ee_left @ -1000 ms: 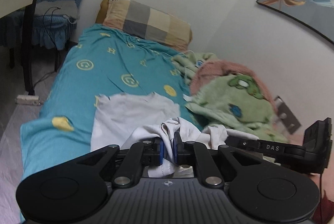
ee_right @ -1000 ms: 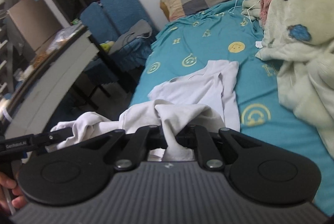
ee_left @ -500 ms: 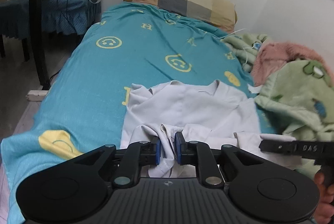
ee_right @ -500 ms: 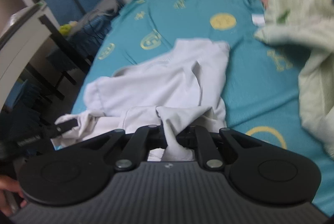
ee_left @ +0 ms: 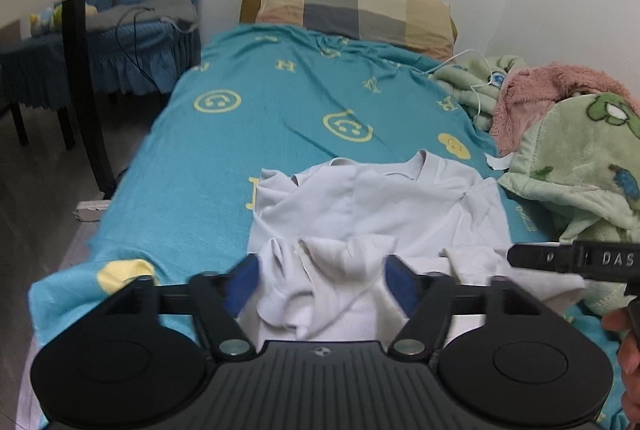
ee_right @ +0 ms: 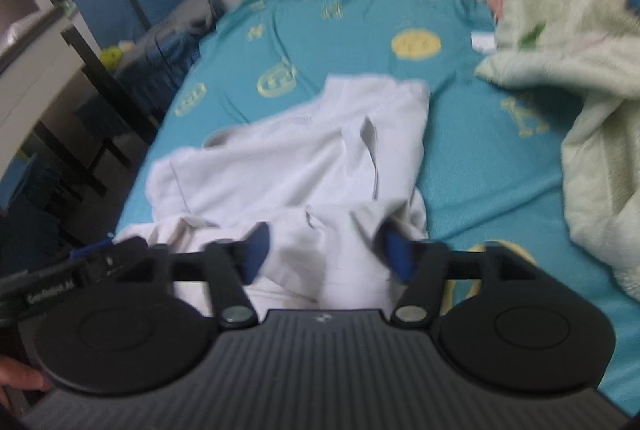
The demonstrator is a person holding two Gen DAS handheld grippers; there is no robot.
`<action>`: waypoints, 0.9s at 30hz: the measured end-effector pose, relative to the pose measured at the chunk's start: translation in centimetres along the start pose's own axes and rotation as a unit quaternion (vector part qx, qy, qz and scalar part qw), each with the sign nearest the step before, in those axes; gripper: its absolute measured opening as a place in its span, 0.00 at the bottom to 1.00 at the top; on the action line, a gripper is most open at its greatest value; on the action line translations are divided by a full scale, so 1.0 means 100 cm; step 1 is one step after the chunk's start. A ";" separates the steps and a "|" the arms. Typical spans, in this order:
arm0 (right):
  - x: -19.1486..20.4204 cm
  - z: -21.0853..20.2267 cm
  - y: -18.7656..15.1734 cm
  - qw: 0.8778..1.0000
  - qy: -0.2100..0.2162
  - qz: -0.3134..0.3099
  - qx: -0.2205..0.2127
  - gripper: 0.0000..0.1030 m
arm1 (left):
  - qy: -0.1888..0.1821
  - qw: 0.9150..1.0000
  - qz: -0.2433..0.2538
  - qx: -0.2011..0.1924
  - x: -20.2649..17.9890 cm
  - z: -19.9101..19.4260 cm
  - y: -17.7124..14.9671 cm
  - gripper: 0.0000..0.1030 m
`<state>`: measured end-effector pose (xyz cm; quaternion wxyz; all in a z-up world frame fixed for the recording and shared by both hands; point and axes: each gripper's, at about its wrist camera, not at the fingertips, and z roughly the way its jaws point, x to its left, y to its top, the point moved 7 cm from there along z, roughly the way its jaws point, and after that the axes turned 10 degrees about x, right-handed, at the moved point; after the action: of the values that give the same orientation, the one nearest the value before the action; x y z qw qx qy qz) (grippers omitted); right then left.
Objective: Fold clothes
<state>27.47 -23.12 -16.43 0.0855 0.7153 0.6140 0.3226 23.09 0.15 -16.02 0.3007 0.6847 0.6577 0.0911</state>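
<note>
rumpled white shirt [ee_left: 384, 205] lies collar-up on the teal bedsheet [ee_left: 248, 133]; both grippers [ee_left: 322, 280] [ee_right: 324, 250] spread, seemingly empty.

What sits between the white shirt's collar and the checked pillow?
Only bare teal bedsheet with yellow smiley prints; nothing rests between white shirt and checked pillow. Clearest in the left wrist view.

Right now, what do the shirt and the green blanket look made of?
Shirt: thin matte knit, probably cotton; it creases softly and has a ribbed collar. Blanket: thick plush fleece, likely synthetic; fuzzy nap, rounded folds. Exact fibres can't be told.
</note>
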 end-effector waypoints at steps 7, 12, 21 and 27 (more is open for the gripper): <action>-0.008 -0.056 -0.025 0.996 0.030 0.075 -0.028 0.65 | -0.033 0.997 -0.058 0.030 -0.004 -0.048 -0.049 0.87; -0.020 -0.081 -0.073 0.985 0.076 0.154 0.028 0.67 | -0.068 0.989 -0.114 0.060 -0.002 -0.073 -0.086 0.89; -0.039 -0.050 -0.143 0.905 0.183 0.354 0.152 0.67 | -0.153 0.934 -0.290 0.145 0.028 -0.040 -0.128 0.89; -0.052 -0.031 -0.154 0.883 0.156 0.420 0.140 0.66 | -0.150 0.931 -0.308 0.125 0.034 -0.022 -0.125 0.88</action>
<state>12.83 -25.30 -23.87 -0.2560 0.8510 0.2999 0.3468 11.77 3.42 -21.82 0.3213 0.4858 0.7897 -0.1928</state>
